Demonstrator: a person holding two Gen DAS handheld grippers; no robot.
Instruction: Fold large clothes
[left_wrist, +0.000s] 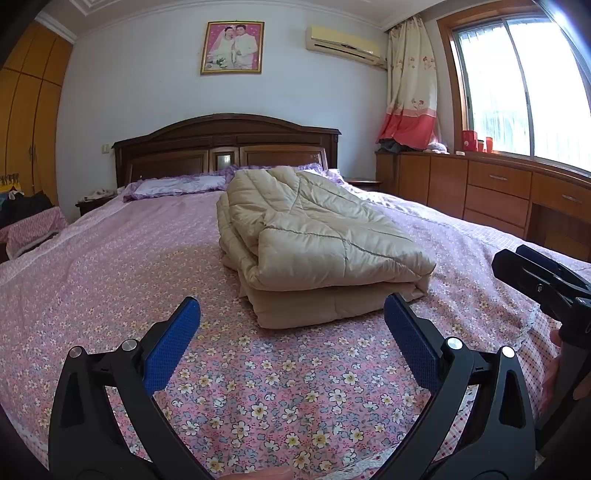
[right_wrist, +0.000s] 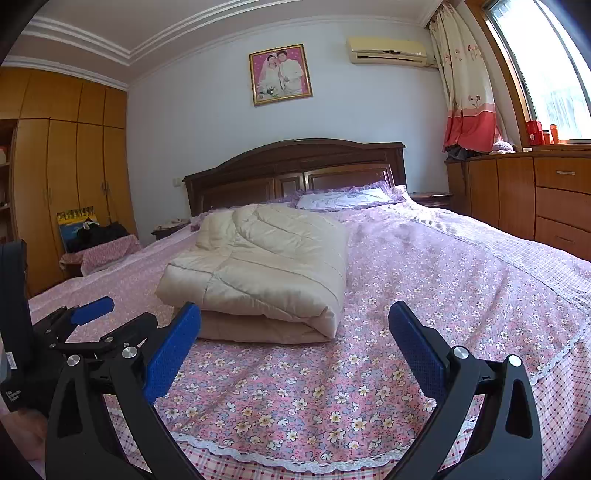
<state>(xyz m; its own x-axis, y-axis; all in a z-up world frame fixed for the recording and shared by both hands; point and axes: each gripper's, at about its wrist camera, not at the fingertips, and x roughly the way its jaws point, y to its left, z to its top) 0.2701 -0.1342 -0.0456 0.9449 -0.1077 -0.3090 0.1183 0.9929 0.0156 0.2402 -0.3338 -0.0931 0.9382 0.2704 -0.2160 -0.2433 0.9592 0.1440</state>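
Coat (left_wrist: 317, 243) lies folded on the bed (left_wrist: 110, 266); we hold both grippers, left (left_wrist: 291, 325) and right (right_wrist: 293, 328), wide apart, level, coat at 12 o'clock.

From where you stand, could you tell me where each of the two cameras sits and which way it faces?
Left wrist: sits on the left gripper, low over the foot of the bed, facing the headboard; its open blue fingers frame the folded beige quilted garment, and the right gripper's body shows at the right edge.
Right wrist: sits on the right gripper, facing the same way from further right; the left gripper shows at its left.
Shared: garment, bed, headboard, wall portrait.
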